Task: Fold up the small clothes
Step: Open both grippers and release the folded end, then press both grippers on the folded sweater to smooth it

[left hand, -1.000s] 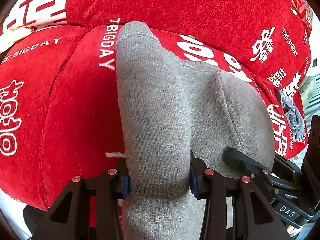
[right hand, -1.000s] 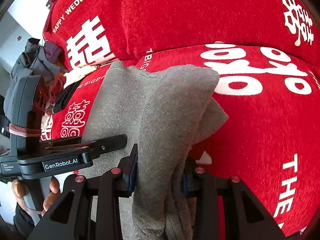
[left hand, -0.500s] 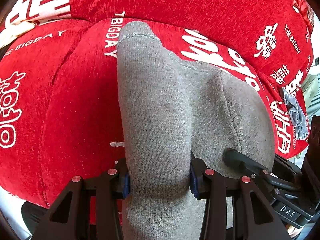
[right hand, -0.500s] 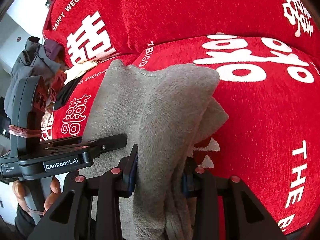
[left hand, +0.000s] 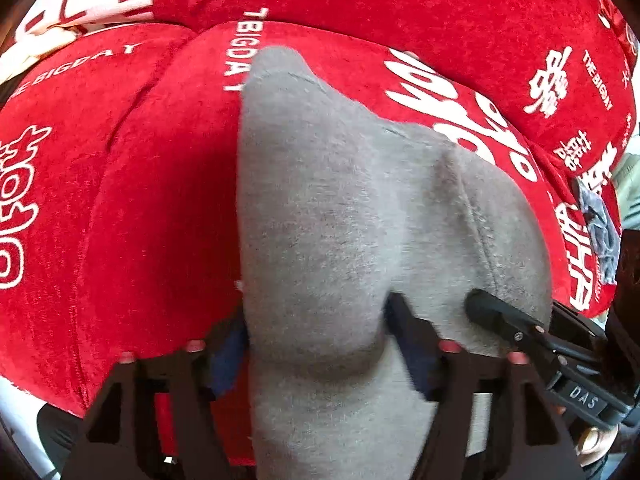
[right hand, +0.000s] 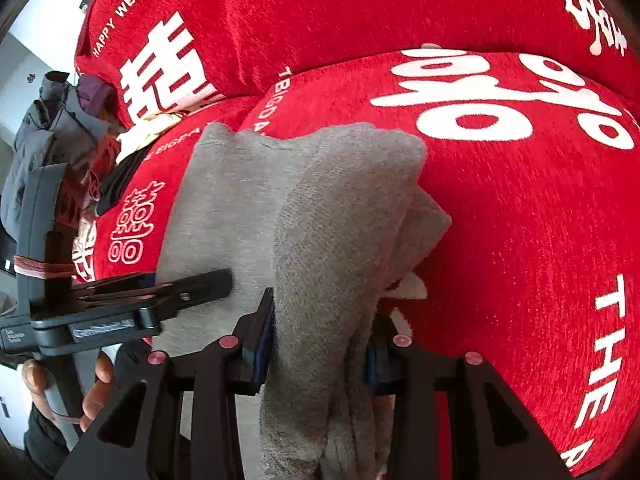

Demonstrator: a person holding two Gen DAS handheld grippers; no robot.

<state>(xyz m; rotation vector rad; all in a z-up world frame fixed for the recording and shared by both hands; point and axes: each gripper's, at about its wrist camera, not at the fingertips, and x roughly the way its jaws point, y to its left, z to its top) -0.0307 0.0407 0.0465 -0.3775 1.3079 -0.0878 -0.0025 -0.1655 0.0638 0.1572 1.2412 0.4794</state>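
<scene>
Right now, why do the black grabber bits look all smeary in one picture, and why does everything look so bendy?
Left wrist view: motion blur smears the left gripper, its jaws opening around the grey garment. Right wrist view: sharper, with the right gripper crisp, its jaws also opening around that garment. Both views: the fisheye lens bulges the red cover and darkens the corners.

Bright, even daylight fills both views, with soft shadow under the grey garment. The left wrist picture is smeared by motion blur; the right is sharper. Fisheye bending curves the edges, and dark vignettes fill the corners.
</scene>
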